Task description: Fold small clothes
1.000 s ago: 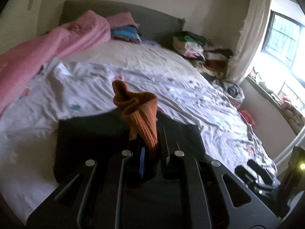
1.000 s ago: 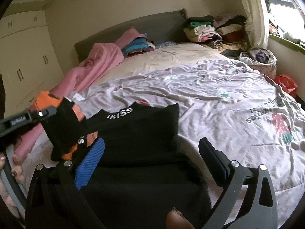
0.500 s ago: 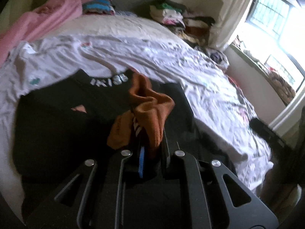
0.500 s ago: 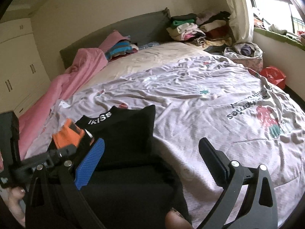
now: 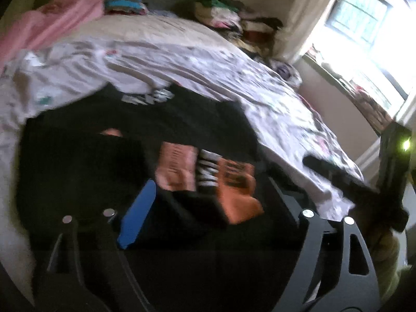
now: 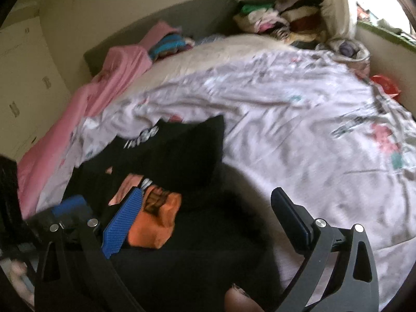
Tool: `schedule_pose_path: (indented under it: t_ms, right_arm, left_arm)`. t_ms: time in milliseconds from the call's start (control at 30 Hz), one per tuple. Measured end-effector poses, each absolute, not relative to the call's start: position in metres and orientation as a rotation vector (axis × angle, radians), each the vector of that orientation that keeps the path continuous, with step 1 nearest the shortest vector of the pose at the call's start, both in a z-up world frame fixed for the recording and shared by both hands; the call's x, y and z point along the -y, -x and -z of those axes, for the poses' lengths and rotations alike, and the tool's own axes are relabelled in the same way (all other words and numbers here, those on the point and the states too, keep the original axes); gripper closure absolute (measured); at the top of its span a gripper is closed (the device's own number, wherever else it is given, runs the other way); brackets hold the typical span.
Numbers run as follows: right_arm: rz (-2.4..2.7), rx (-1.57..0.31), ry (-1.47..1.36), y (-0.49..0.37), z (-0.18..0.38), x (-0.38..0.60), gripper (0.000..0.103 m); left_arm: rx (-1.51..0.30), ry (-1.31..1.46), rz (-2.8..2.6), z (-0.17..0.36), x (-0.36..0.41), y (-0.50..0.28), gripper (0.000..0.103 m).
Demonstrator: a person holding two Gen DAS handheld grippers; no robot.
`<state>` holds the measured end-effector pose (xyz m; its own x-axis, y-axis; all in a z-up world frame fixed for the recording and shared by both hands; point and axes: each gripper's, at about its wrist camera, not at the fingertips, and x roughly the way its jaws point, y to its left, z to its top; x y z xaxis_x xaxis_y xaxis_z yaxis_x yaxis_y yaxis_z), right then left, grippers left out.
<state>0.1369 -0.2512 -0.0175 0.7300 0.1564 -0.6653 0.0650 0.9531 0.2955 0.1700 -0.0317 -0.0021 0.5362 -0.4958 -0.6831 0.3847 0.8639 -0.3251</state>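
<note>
Left wrist view: the left hand-held gripper [image 5: 208, 200] has just been spreading its jaws and now stands wide apart, with the orange cuff [image 5: 234, 189] of the black garment [image 5: 78, 161] lying loose between the fingers, gripped by neither. The garment lies flat on the pale printed bedsheet [image 5: 182, 59] of the bed. The right hand-held gripper [image 6: 208, 213] is also spread apart, holding nothing, over the same garment.
</note>
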Motion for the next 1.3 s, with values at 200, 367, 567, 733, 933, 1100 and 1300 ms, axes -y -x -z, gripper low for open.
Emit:
schedule_pose_path:
  t_ms: [200,367,567,733,933,1100,1300]
  right_arm:
    - [-0.139,-0.886,-0.272,-0.163,0.05,0.203,0.027]
    - [-0.152,-0.95,-0.28,-0.179,0.071,0.18,0.067]
    - [-0.202,-0.834,-0.186,-0.167,0.042,0.167,0.096]
    - [-0.271,-0.708,-0.073,-0.17,-0.004,0.154,0.097]
    - [-0.321,-0.543,0.024,-0.183,-0.065,0.15,0.097]
    - [-0.276,-0.537,0.053,-0.197,-0.061,0.166,0.097]
    - [-0.222,-0.621,0.044,-0.209,-0.021,0.177,0.097]
  left_arm:
    - [-0.854,0.14,0.305,-0.014,-0.018,-0.195,0.019]
    - [-0.796,0.144,0.181,-0.029,-0.054,-0.205,0.015]
    - [-0.753,0.242,0.092,-0.028,-0.096,-0.208,0.015]
    - [-0.751,0.318,0.043,-0.022,-0.127,-0.211,0.015]
    - [-0.737,0.299,0.0,-0.02,-0.138,-0.211,0.015]
    - [-0.75,0.27,0.013,-0.013,-0.129,-0.213,0.015]
    - [-0.768,0.193,0.041,-0.005,-0.106,-0.214,0.015]
